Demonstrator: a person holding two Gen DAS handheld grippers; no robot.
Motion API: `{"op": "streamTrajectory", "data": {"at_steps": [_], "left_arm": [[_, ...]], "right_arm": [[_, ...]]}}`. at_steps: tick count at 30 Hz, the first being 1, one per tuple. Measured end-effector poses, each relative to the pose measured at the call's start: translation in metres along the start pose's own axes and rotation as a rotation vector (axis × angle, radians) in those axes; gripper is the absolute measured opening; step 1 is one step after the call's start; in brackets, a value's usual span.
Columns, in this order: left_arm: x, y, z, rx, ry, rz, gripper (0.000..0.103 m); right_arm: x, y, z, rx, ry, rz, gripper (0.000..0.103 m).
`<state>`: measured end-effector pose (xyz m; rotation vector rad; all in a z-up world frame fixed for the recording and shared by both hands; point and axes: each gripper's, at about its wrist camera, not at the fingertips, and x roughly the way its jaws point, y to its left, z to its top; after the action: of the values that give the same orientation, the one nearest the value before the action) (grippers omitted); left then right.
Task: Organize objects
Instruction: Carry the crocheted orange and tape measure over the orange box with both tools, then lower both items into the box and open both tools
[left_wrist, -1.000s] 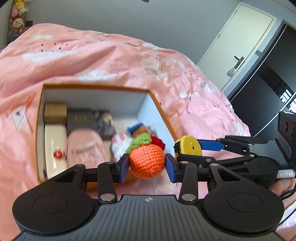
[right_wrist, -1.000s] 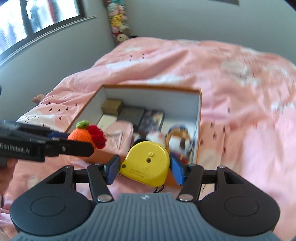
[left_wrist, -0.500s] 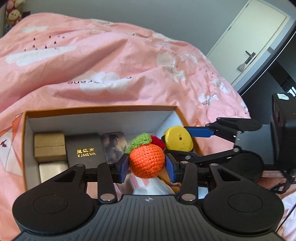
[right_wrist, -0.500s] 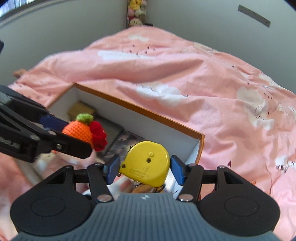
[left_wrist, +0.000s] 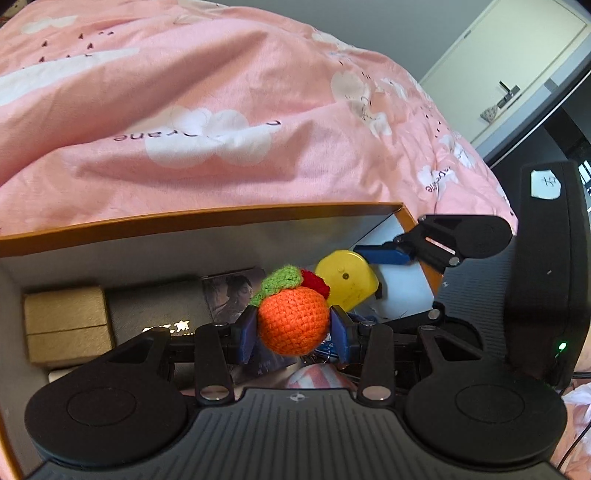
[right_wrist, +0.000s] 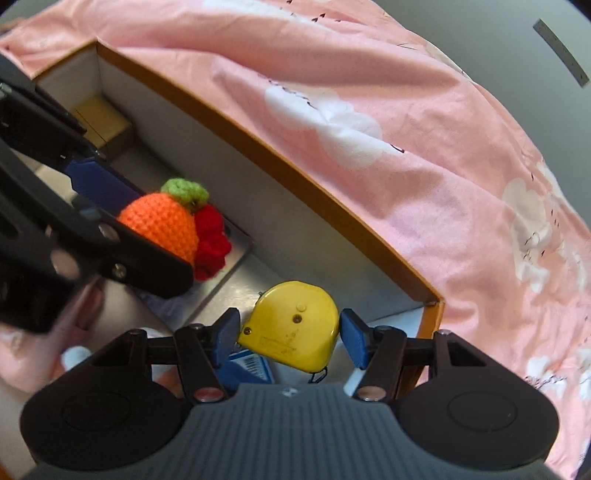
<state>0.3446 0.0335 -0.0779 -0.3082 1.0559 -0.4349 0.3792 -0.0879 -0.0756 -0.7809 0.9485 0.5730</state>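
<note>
Left gripper (left_wrist: 293, 330) clamps our crocheted orange (left_wrist: 292, 320), right gripper (right_wrist: 288, 334) the yellow tape measure (right_wrist: 291, 328); we advise lowering both onto bare box (right_wrist: 258, 155) floor before releasing.

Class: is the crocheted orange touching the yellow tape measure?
Apart. The right wrist view shows box floor between the crocheted orange and the yellow tape measure.

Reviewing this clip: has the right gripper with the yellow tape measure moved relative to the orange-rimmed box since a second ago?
Yes. The right gripper, shut on the yellow tape measure, has advanced and dropped from in front of the box to inside it, near the far right corner.
</note>
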Motion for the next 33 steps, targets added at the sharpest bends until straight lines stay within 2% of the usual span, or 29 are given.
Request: {"op": "streamTrajectory", "data": {"at_steps": [4,8,13,16,21,23,25,28,33], "left_arm": [[0.006,0.001,0.002,0.013,-0.002,0.02,0.047],[0.01,0.005,0.001,-0.001,0.002,0.01,0.047],[0.007,0.002,-0.002,0.028,-0.03,0.037,0.047],[0.006,0.0,-0.003,0.047,-0.048,0.033,0.047],[0.007,-0.009,-0.004,0.112,-0.015,0.058,0.047],[0.009,-0.015,-0.004,0.14,0.005,0.057,0.047],[0.012,-0.021,-0.004,0.166,0.016,0.062,0.047],[0.019,-0.032,-0.002,0.214,0.027,0.086,0.047],[0.037,-0.044,0.0,0.258,0.074,0.126,0.047]], "right_arm": [[0.011,0.006,0.006,-0.049,0.049,-0.053,0.061],[0.017,0.005,0.01,-0.083,0.087,-0.064,0.06],[0.019,0.005,0.011,-0.129,0.107,-0.091,0.058],[0.012,0.002,0.011,-0.125,0.087,-0.078,0.058],[-0.018,-0.011,0.004,-0.074,0.004,-0.062,0.057],[-0.032,-0.015,-0.001,-0.06,-0.032,-0.06,0.052],[-0.046,-0.018,-0.006,-0.05,-0.066,-0.072,0.034],[-0.06,-0.025,-0.014,-0.019,-0.098,-0.073,0.028],[-0.07,-0.034,-0.024,0.051,-0.123,-0.048,0.028]]}}
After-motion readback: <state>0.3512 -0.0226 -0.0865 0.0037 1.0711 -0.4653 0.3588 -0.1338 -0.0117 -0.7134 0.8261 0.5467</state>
